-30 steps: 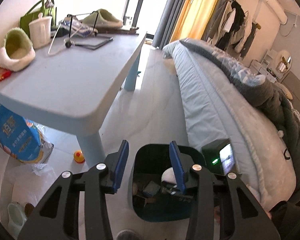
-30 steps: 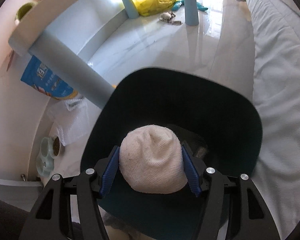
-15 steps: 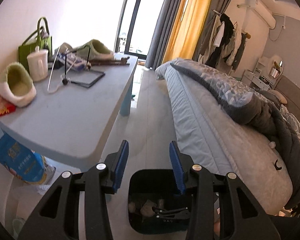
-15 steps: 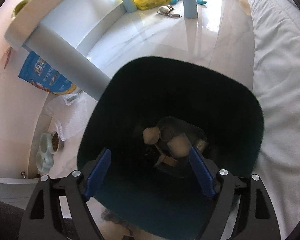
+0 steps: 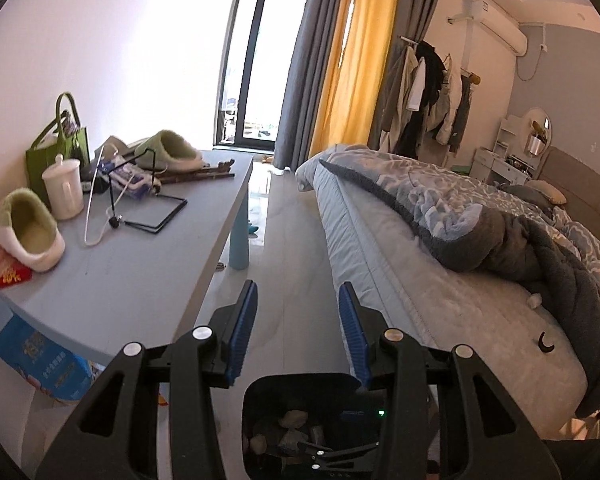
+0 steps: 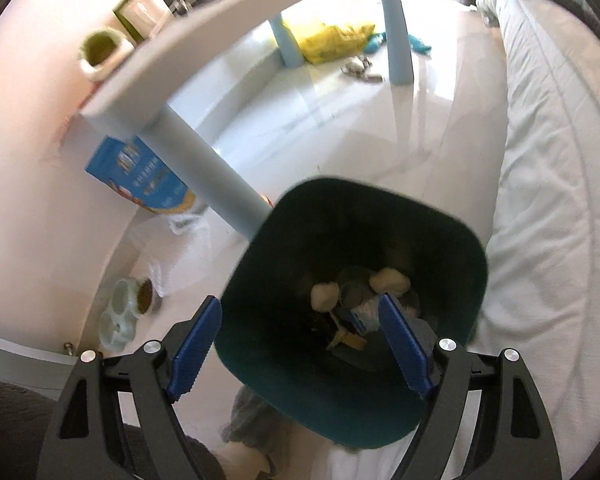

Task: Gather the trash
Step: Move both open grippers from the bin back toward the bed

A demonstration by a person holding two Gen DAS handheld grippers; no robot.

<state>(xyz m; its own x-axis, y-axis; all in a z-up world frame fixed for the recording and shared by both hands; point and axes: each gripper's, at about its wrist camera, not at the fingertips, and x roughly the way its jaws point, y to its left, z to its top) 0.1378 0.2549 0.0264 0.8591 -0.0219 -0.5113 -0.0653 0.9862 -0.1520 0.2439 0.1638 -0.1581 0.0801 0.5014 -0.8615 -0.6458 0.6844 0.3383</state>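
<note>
A dark teal trash bin [image 6: 440,248] stands on the floor between the table leg and the bed. Pale wadded lumps [image 6: 390,280] and scraps lie at its bottom. My right gripper [image 6: 300,304] hangs above the bin's mouth, pointing steeply down, open wide with nothing between its blue fingers [image 6: 196,344]. In the left wrist view the same bin [image 5: 260,408] shows at the lower edge, with trash [image 5: 294,418] inside. My left gripper [image 5: 298,292] is higher, aimed over the floor strip beside the bed. It is open and holds nothing.
A grey-blue table [image 5: 140,272] on the left carries slippers [image 5: 28,228], a white mug [image 5: 62,188] and a green bag [image 5: 56,148]. The bed [image 5: 420,280] lies on the right. On the floor are a blue package [image 6: 140,176], a pet bowl [image 6: 120,316] and a yellow bag [image 6: 332,40].
The right gripper let go of a white knitted ball, which fell into the bin, and its jaws spread wider. Both grippers rose; the left view tilted up toward the room.
</note>
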